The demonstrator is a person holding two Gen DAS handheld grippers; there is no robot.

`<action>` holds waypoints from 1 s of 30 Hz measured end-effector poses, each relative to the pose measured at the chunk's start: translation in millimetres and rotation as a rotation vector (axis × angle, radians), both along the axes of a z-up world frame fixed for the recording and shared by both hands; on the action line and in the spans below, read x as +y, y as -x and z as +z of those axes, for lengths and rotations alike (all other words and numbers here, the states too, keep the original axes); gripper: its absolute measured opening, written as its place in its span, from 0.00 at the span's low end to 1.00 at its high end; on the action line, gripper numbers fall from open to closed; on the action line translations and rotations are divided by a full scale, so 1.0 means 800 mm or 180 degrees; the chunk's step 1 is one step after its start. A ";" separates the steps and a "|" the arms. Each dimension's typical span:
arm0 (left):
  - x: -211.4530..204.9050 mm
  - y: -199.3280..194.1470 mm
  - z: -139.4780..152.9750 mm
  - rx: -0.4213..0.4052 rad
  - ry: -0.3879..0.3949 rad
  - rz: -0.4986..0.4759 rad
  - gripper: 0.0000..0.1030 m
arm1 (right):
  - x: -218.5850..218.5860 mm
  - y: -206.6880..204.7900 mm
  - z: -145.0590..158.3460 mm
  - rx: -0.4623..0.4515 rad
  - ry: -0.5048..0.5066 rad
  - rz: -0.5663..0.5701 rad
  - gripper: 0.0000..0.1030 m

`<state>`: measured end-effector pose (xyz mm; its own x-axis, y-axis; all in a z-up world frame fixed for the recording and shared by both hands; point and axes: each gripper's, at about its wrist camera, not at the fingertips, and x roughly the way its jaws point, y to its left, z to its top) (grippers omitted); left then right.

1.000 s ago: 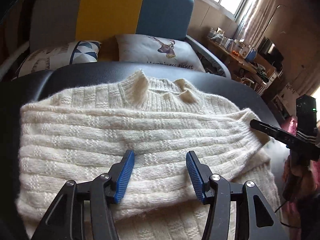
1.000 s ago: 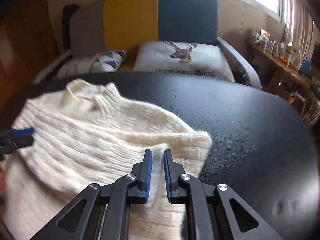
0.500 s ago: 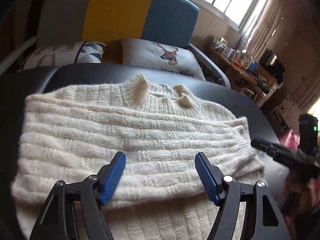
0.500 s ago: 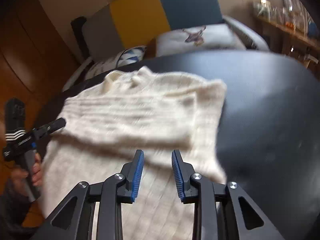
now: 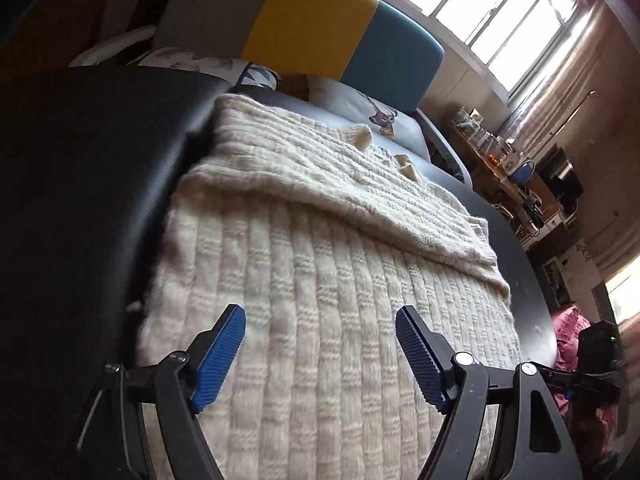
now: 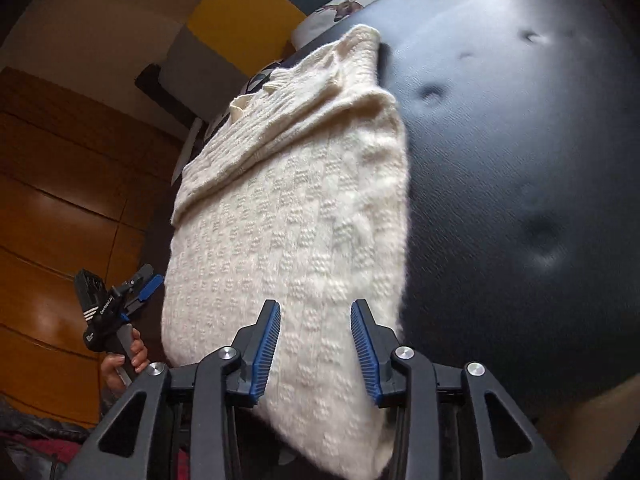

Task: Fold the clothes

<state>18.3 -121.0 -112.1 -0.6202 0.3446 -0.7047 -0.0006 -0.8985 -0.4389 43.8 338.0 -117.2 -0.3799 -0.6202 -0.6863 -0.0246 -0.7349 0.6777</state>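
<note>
**Cream sweater half folded on the black table, both grippers open over the hem end**

Left wrist view first: the left gripper [image 5: 320, 344] hangs over the near end of the cream knit sweater [image 5: 320, 280], jaws spread wide, nothing pinched between the blue pads [image 5: 218, 356]; the sweater lies flat on the black padded table [image 5: 88, 200], with its sleeves folded across the chest as a thick band near the collar [image 5: 362, 136]; behind the table sits a sofa [image 5: 340, 36] with a deer cushion [image 5: 380, 114]; the right gripper [image 5: 576, 380] peeks in at the lower right edge, too little showing here to judge it.

Right wrist view: the right gripper [image 6: 316, 344] sits over the sweater's [image 6: 292, 240] near right corner, jaws apart but less wide than the other one, holding nothing; the sweater's right edge runs along bare tabletop [image 6: 520, 160]; the left gripper [image 6: 140, 292] shows at the left, beside the sweater's edge, in a hand [image 6: 124, 360].
</note>
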 end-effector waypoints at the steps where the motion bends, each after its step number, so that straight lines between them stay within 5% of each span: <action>1: -0.011 -0.013 0.002 0.0015 -0.0008 0.0041 0.76 | 0.009 -0.013 -0.003 -0.0029 0.0029 -0.0044 0.36; 10: -0.098 -0.091 -0.016 -0.0287 -0.0167 0.0345 0.79 | 0.043 -0.064 -0.056 -0.0303 0.0709 -0.0212 0.42; 12: -0.101 -0.095 -0.024 -0.0369 -0.0189 0.0273 0.79 | 0.041 -0.063 -0.059 -0.0255 0.0825 -0.0202 0.52; 19: -0.103 -0.113 -0.024 -0.0347 -0.0323 0.0059 0.80 | 0.034 -0.058 -0.021 0.0099 0.0784 -0.0033 0.52; 25: -0.103 -0.120 -0.028 -0.0268 -0.0437 -0.0032 0.85 | 0.047 -0.041 -0.054 0.0003 0.1038 -0.0392 0.50; 27: -0.096 -0.123 -0.026 -0.0277 -0.0348 -0.0136 0.85 | 0.037 -0.040 -0.057 -0.0022 0.1127 -0.0248 0.50; 30: -0.084 -0.123 -0.028 -0.0267 -0.0552 -0.0368 0.85 | 0.012 -0.034 -0.066 -0.0101 0.1283 0.0052 0.50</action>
<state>116.7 -188.6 -134.1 -0.5114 0.5304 -0.6761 -0.0561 -0.8057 -0.5896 71.0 347.4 -170.4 -0.3504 -0.8477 -0.3983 -0.0407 -0.4110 0.9107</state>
